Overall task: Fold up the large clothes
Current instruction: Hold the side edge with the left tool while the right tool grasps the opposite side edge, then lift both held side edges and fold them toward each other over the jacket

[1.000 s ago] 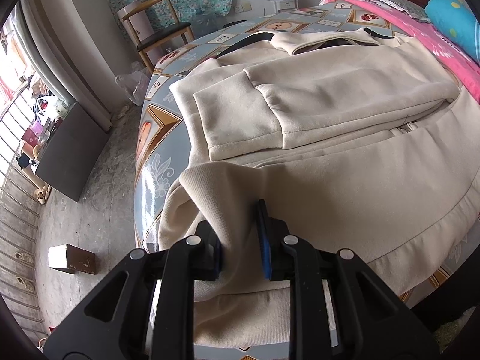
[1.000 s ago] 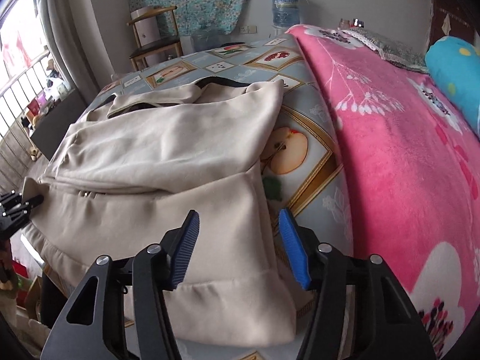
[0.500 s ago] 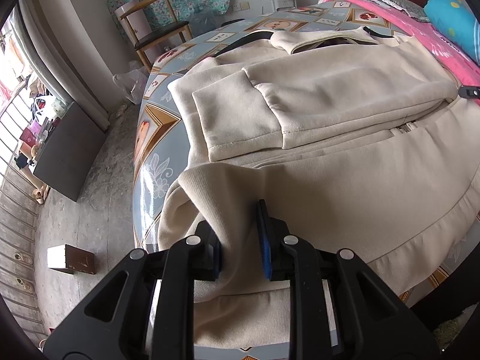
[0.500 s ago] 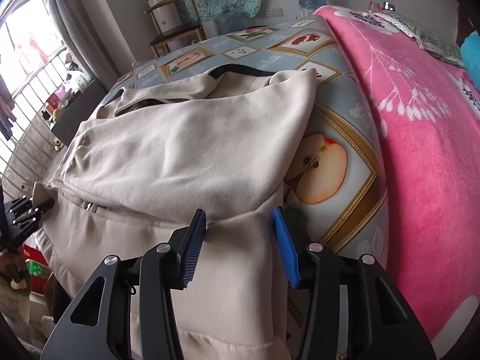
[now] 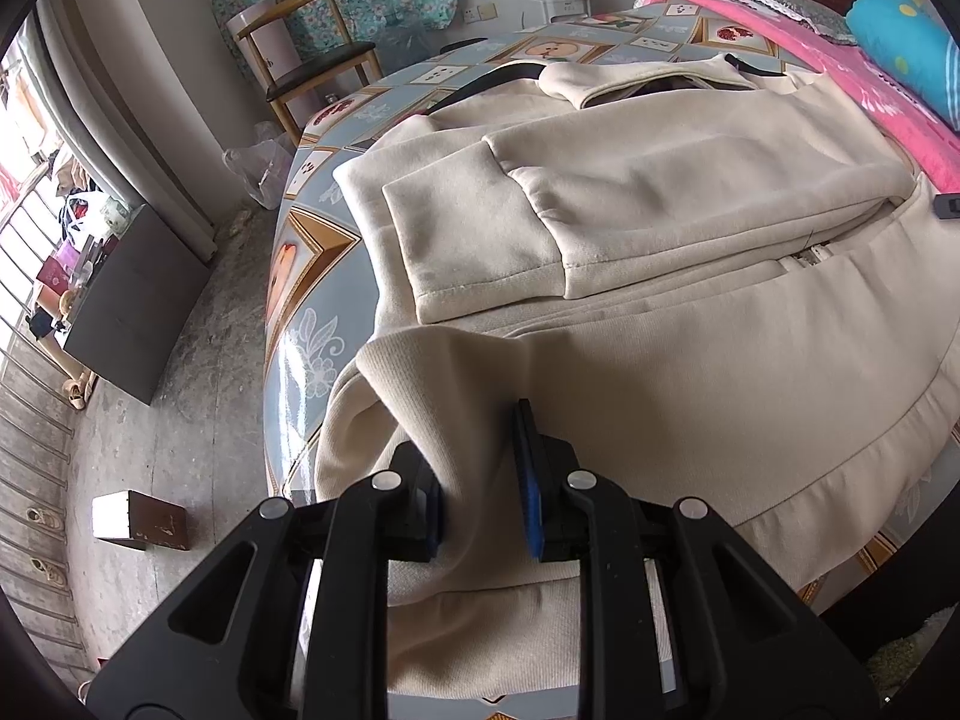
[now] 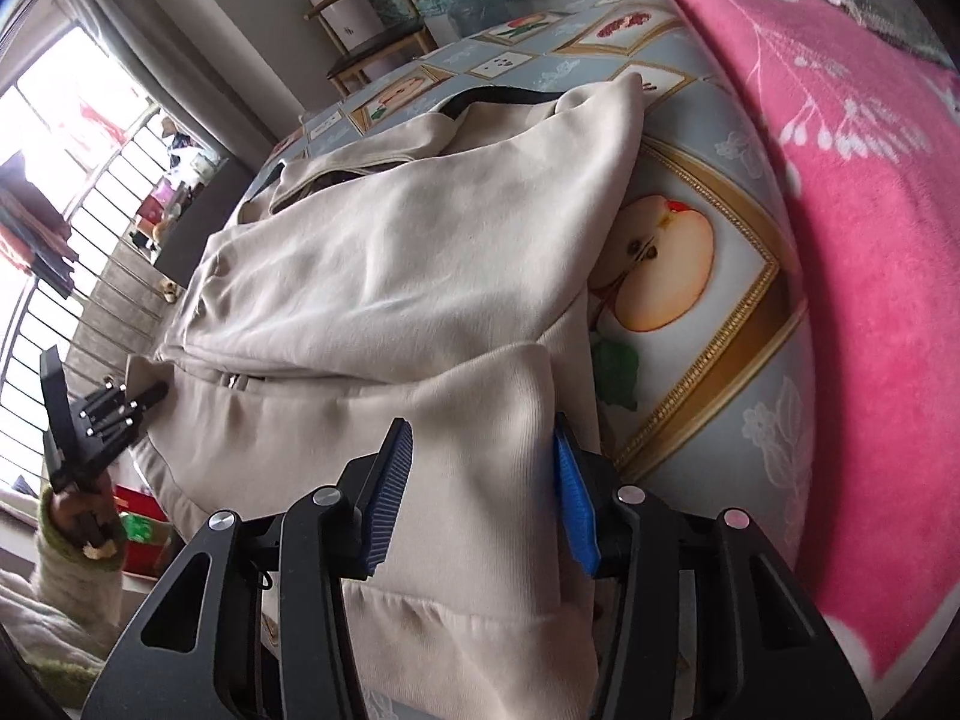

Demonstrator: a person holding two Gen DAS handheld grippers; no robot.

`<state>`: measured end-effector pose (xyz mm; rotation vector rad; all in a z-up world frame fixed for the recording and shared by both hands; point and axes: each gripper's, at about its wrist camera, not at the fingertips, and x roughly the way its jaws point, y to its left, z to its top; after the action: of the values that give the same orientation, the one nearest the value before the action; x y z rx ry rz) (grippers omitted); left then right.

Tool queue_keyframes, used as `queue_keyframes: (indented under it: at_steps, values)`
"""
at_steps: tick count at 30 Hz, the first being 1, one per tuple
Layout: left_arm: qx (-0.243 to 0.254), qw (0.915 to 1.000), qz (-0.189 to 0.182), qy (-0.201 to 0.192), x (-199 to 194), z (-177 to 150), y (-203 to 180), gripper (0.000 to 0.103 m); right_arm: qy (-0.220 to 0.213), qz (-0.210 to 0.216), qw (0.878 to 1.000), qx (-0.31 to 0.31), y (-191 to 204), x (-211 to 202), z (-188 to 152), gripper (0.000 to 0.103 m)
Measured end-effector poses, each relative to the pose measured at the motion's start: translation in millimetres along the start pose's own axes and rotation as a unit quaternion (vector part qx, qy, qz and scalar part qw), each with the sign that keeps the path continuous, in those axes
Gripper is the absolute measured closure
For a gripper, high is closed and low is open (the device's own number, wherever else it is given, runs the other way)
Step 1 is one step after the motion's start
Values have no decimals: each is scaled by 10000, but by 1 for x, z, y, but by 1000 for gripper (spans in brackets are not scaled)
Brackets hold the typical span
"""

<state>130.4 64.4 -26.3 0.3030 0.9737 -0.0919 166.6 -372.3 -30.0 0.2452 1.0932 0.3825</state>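
A cream jacket (image 5: 690,222) lies spread on the bed (image 6: 738,396), sleeves folded in. The left gripper (image 5: 480,480) pinches its near hem corner; the right gripper's (image 6: 480,480) jaws straddle the opposite corner, unclenched, ready to fold upward.

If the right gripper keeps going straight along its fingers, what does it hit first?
Most likely the cream jacket: the right gripper already straddles its raised hem corner, pointing steeply down, so fabric comes first, then the patterned bedspread beneath. Depth is uncertain.
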Motion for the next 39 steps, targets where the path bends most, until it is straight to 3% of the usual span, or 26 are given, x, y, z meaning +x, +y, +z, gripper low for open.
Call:
queue_keyframes:
  at_steps: [6, 11, 15, 18, 22, 27, 31, 39]
  values:
    - [-83, 9999, -83, -17, -1, 0, 1, 83, 147, -32, 9996, -223, 9, -8, -13, 67]
    - [-76, 9999, -73, -47, 0, 0, 1, 83, 97, -522, 9973, -516, 22, -8, -17, 76]
    - [-102, 9999, -61, -59, 0, 0, 1, 84, -22, -1150, 9904, -763, 39, -5, -18, 92]
    - [-55, 9999, 71, -96, -2, -1, -2, 87, -353, -1812, 9738, -1325, 71, -15, -29, 96]
    - [134, 9993, 334, -105, -5, -1, -10, 88, -602, -2921, 9282, -2225, 111, -7, -49, 96]
    - [208, 9982, 557, -35, -2, 2, -17, 88, -425, -3520, 9054, -2336, 109, 22, -52, 96]
    - [162, 9980, 606, 0, -2, 2, -17, 88, -407, -3459, 9135, -2100, 101, 21, -48, 96]
    - [121, 9979, 630, 24, -1, 1, -17, 88, -311, -3498, 9126, -2094, 104, 29, -49, 96]
